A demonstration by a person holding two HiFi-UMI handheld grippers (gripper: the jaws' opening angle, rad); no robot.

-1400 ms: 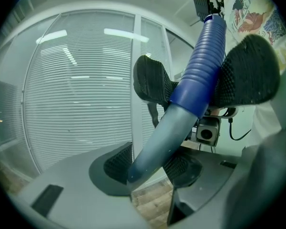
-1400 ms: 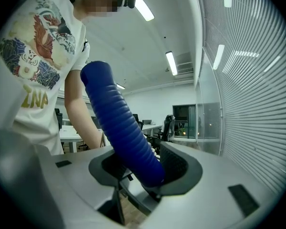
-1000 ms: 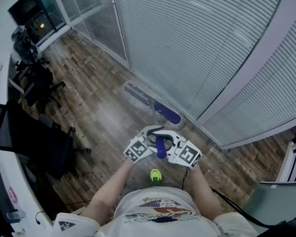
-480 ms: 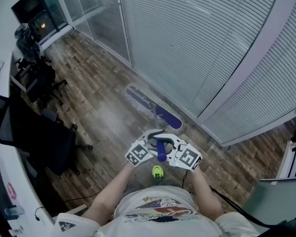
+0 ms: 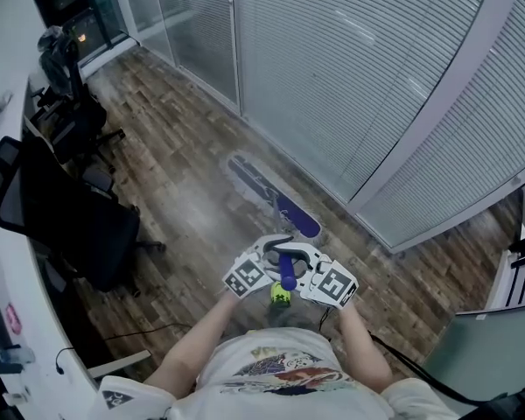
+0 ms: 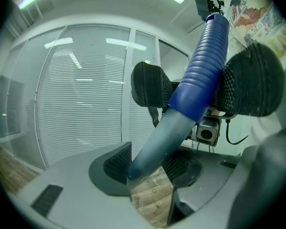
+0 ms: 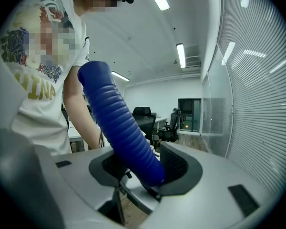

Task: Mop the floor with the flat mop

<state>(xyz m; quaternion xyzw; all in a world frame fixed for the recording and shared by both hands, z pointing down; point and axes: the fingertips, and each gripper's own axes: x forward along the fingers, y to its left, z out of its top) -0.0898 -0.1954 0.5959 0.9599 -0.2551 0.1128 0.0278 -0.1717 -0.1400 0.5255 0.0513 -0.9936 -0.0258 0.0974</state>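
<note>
The flat mop's head [image 5: 272, 196], a long blue and grey pad, lies on the wooden floor close to the glass wall. Its handle rises to me and ends in a blue ribbed grip [image 5: 287, 270]. My left gripper [image 5: 261, 265] is shut on the handle where the grey shaft [image 6: 157, 147] meets the grip [image 6: 201, 75]; the dark pads [image 6: 115, 162] press it from both sides. My right gripper [image 5: 316, 276] is shut on the grip [image 7: 120, 128] just above, and its fingers [image 6: 151, 87] show in the left gripper view.
A glass wall with blinds [image 5: 359, 77] runs along the right. Black office chairs [image 5: 74, 226] and a white desk [image 5: 2, 313] line the left side. A green shoe [image 5: 280, 297] is under the grippers. A cable [image 5: 407, 364] trails at lower right near a grey cabinet [image 5: 494, 348].
The person and both grippers have moved forward along the glass wall, and the mop head has slid over the floor with them. Both grips on the handle are unchanged.
</note>
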